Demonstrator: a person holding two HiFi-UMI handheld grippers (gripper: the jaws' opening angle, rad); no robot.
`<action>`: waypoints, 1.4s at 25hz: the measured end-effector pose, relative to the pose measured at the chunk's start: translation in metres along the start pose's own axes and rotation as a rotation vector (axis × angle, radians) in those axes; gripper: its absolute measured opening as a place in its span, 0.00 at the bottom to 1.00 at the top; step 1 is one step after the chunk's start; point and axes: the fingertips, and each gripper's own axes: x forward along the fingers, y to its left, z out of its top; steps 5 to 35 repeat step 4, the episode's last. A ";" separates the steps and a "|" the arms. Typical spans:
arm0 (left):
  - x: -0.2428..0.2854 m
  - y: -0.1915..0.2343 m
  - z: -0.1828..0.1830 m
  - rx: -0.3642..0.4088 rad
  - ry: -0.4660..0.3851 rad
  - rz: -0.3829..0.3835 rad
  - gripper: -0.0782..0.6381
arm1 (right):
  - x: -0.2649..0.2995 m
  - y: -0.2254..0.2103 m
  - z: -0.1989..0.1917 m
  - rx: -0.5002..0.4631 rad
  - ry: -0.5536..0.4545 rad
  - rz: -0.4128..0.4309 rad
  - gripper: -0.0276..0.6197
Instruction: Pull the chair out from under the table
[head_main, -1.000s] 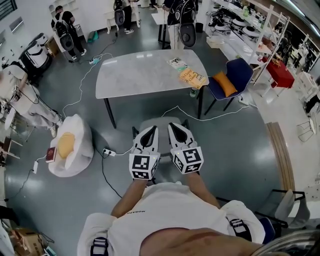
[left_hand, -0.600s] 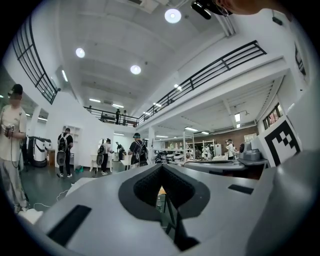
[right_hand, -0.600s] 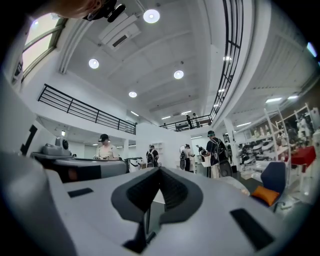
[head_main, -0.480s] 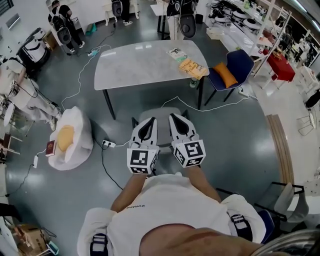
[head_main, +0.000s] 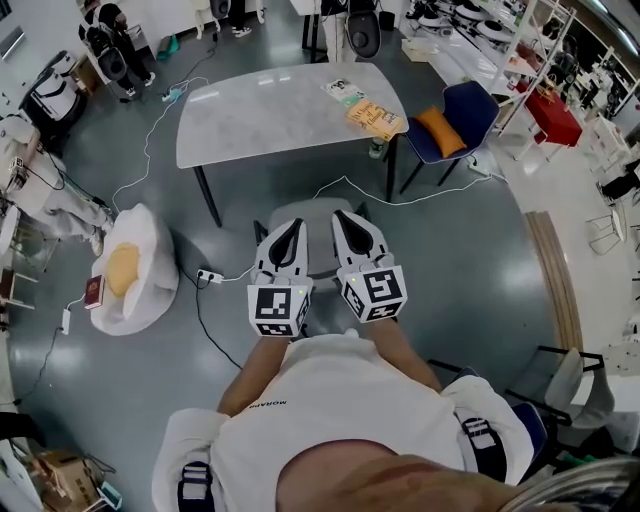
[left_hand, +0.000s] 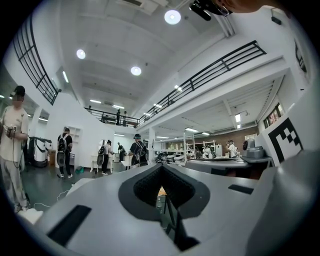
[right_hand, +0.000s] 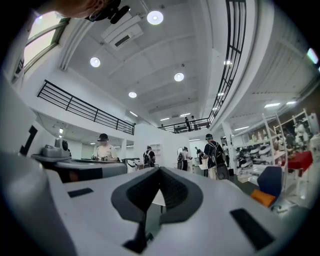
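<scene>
Grey workshop floor, table (head_main: 270, 115) at 12 o'clock.
Grey chair (head_main: 316, 238) sits at the table's 6 o'clock, clear of its edge. The left gripper (head_main: 291, 226) and right gripper (head_main: 345, 218) are above the seat, jaws fully closed, gripping nothing.

Lab hall; equipment shelves (head_main: 545, 45); floor cables (head_main: 345, 182)

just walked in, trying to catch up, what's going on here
A person holds two grippers level over a grey chair: left gripper and right gripper both shut, nothing between their jaws. The chair stands on open floor, clear of the near edge of the table. Whether the grippers touch it is unclear.
</scene>
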 end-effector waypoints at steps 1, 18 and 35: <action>0.000 -0.001 0.000 0.000 -0.001 -0.002 0.11 | -0.001 -0.001 0.000 0.001 0.000 0.000 0.06; 0.001 -0.005 0.000 0.000 -0.004 -0.005 0.11 | -0.003 -0.002 0.001 -0.004 -0.001 -0.001 0.06; 0.001 -0.005 0.000 0.000 -0.004 -0.005 0.11 | -0.003 -0.002 0.001 -0.004 -0.001 -0.001 0.06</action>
